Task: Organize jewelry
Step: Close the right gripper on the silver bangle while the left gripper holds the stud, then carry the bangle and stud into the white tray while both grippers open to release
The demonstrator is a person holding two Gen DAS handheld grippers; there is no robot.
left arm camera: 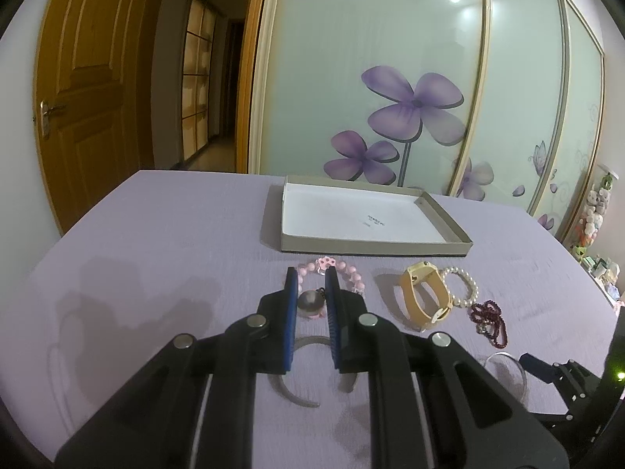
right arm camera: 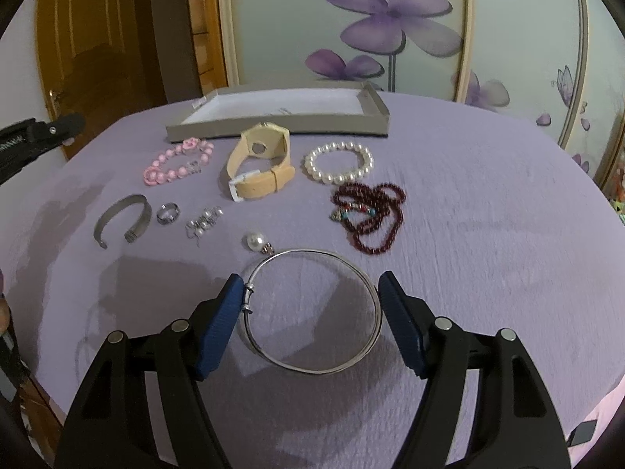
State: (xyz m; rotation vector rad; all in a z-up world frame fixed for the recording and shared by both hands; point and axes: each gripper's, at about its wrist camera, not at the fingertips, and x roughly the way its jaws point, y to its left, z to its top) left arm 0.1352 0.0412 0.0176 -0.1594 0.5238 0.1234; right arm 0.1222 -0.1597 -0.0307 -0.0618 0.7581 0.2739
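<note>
A grey cardboard box lid with a white inside (left arm camera: 457,219) (right arm camera: 375,109) lies at the back of the purple cloth. In front of it lie a pink bead bracelet (right arm camera: 177,166), a beige watch (right arm camera: 259,166), a pearl bracelet (right arm camera: 339,163) and a dark red bead necklace (right arm camera: 369,215). Nearer lie a silver cuff (right arm camera: 123,221), a ring (right arm camera: 168,212), earrings (right arm camera: 203,222) and a pearl pendant (right arm camera: 256,243). My right gripper (right arm camera: 310,293) is open, its fingers on either side of a thin silver hoop bangle (right arm camera: 312,308). My left gripper (left arm camera: 310,287) is narrowly open above the table, empty; a round metal piece (left arm camera: 310,301) lies on the cloth between its fingers.
The table (right arm camera: 488,215) is covered with a purple cloth. Behind it stand sliding wardrobe doors with purple flowers (left arm camera: 414,105) and a wooden door (left arm camera: 86,90) at the left. Small toys (left arm camera: 593,211) sit off the table's right side.
</note>
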